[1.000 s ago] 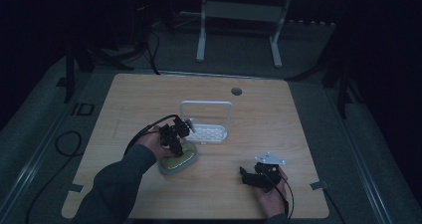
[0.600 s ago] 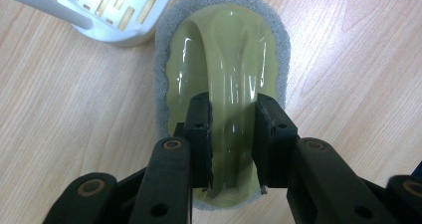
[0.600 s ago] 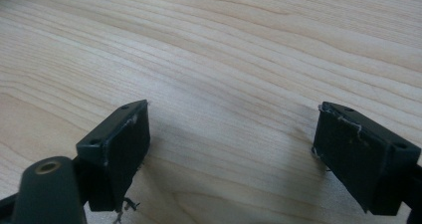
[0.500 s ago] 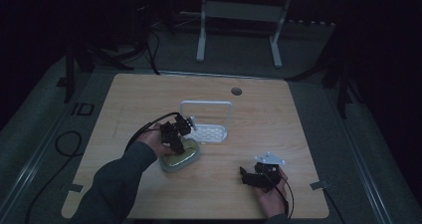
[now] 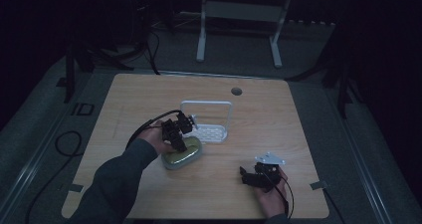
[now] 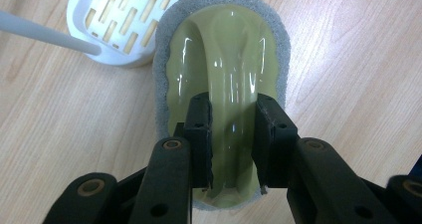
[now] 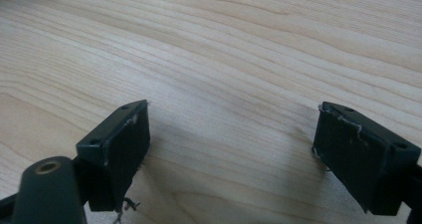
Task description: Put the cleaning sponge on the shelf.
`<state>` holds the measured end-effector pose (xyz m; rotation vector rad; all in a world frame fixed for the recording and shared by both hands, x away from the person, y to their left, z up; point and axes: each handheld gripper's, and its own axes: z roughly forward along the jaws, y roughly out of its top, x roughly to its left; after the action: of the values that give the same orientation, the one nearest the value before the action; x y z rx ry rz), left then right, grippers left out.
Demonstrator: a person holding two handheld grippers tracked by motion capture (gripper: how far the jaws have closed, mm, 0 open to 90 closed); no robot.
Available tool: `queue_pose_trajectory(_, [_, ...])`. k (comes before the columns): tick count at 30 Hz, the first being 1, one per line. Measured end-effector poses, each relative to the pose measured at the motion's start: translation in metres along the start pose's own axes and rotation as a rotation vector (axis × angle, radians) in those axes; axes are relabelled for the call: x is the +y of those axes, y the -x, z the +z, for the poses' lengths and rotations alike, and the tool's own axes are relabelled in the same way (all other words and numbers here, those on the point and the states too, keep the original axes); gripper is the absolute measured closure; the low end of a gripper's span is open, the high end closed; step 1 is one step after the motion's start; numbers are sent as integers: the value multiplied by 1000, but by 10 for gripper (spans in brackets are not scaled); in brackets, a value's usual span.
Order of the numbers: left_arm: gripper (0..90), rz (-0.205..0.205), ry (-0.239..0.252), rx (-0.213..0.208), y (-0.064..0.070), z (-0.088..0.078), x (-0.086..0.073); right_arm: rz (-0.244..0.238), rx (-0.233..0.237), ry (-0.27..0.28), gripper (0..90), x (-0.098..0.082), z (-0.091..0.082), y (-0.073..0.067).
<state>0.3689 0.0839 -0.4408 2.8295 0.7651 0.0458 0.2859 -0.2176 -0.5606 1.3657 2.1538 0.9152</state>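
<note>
My left tongs (image 6: 233,134) clamped on raised handle ridge of yellow-green scrubber (image 6: 224,64) — pads press both sides of ridge. Scrubber sits flat on worktop (image 5: 278,119), left of centre, grey sponge rim touching near edge of white slotted holder (image 5: 211,129). My right tongs (image 7: 231,149) gape wide, nothing between — low over bare wood at near right, well apart from scrubber.

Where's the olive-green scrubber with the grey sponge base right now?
High view: the scrubber lies left of table centre, touching the white slotted holder; the left gripper is clamped on its handle ridge.
</note>
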Motion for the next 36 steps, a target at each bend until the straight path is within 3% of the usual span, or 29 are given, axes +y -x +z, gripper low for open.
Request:
queue_pose_trajectory(16, [714,50,19,18,1,-5,8,-2,-1,1,143,0,0,0])
queue_pose_trajectory(36, [714,76,38,41,-6,-13,15,-2,-1,1,143,0,0,0])
